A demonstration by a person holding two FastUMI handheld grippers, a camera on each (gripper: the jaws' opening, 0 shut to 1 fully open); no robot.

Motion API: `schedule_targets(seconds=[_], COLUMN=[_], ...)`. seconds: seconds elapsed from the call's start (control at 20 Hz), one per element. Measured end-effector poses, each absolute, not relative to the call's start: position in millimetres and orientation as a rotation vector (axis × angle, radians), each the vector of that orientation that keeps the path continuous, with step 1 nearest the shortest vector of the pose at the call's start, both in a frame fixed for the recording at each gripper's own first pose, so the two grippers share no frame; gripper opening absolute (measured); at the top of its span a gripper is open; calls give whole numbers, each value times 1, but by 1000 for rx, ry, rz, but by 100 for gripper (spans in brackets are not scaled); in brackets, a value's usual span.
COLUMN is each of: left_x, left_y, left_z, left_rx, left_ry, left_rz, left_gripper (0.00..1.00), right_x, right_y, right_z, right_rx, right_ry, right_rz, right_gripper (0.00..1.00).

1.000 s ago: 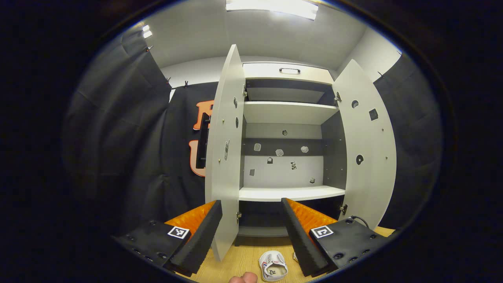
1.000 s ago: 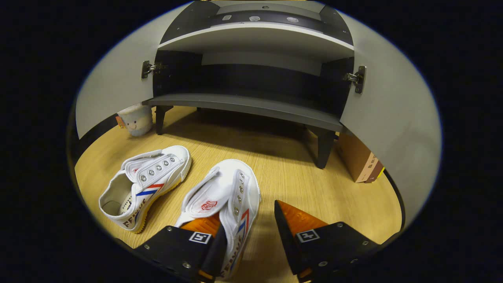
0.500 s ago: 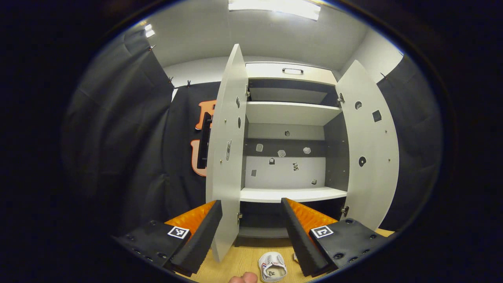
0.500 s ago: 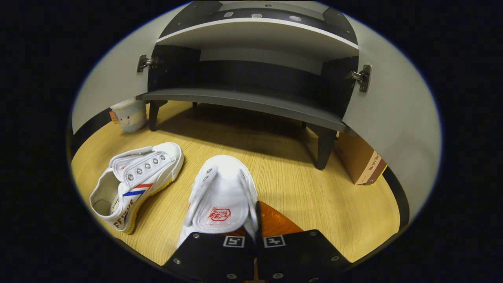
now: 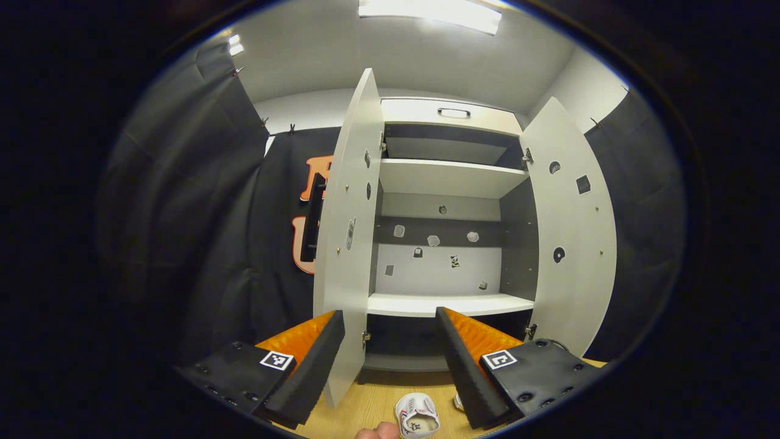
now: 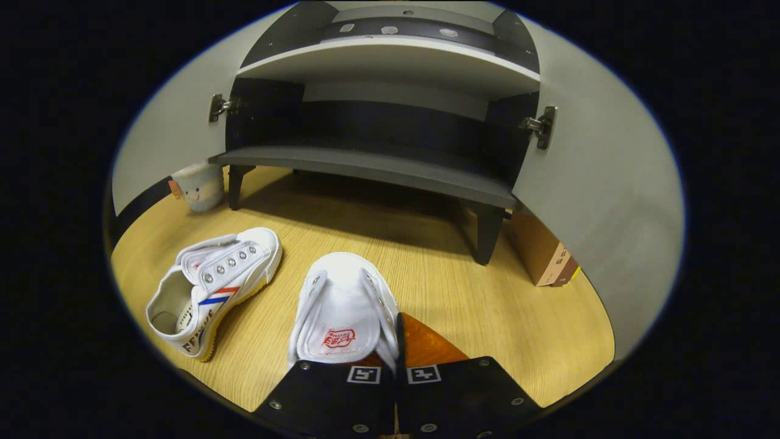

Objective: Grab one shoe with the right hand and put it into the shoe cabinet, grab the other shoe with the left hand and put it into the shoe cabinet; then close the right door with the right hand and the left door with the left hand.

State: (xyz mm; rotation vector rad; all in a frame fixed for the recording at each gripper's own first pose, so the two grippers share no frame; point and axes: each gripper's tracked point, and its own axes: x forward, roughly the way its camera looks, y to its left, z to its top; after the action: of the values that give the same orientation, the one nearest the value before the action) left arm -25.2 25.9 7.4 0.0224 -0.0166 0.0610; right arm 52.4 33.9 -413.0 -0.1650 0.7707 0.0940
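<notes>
Between its two fingers the right tool (image 6: 395, 360) is clamped on the side wall of a white shoe (image 6: 343, 305), whose toe points ahead toward the shoe cabinet (image 6: 378, 164). The second shoe (image 6: 210, 286) lies on the wooden floor (image 6: 487, 305) to this tool's left, apart from it. The left tool (image 5: 390, 341) hangs with fingers spread apart, gripping nothing; beyond it the left door (image 5: 350, 231) and right door (image 5: 570, 225) stand open.
</notes>
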Motion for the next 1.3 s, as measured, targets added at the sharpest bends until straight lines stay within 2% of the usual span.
schedule_targets(seconds=[0.05, 0.2, 0.4, 0.55, 0.7, 0.75, 0.85, 0.9, 1.05, 1.1, 1.15, 1.3], left_x=[-24, -23, -18, -14, -12, -11, -9, -10, -9, -8, -7, -5], left_y=[26, 26, 26, 20, 20, 22, 23, 23, 26, 27, 28, 30], left_z=[6, 1, -4, -11, -16, -18, -21, -23, -22, -21, -19, -19], left_rx=[19, 1, 4, -20, -15, -15, -28, -33, -25, -23, -20, -26], left_ry=[-13, -2, 5, 19, 27, 28, 35, 39, 37, 32, 26, 26], left_rz=[59, 52, 44, 19, 9, 11, 8, 7, 8, 10, 12, 25], left_gripper=[99, 96, 96, 96, 96, 99, 96, 99, 96, 99, 96, 96], right_x=[53, 47, 47, 75, 115, 131, 168, 187, 251, 272, 295, 356], right_y=[31, 33, 35, 39, 34, 34, 37, 38, 36, 35, 35, 34], right_z=[-401, -353, -259, -171, -109, -93, -61, -52, -43, -46, -49, -66], right_rx=[-151, -77, -21, -5, 9, 7, 6, 8, 6, 7, 11, -6], right_ry=[748, 682, 546, 416, 395, 388, 348, 333, 342, 360, 371, 418], right_rz=[81, 63, 51, 37, -27, -37, -44, -51, -83, -94, -110, -162], right_gripper=[1, 1, 1, 1, 1, 1, 1, 1, 1, 1, 1, 1])
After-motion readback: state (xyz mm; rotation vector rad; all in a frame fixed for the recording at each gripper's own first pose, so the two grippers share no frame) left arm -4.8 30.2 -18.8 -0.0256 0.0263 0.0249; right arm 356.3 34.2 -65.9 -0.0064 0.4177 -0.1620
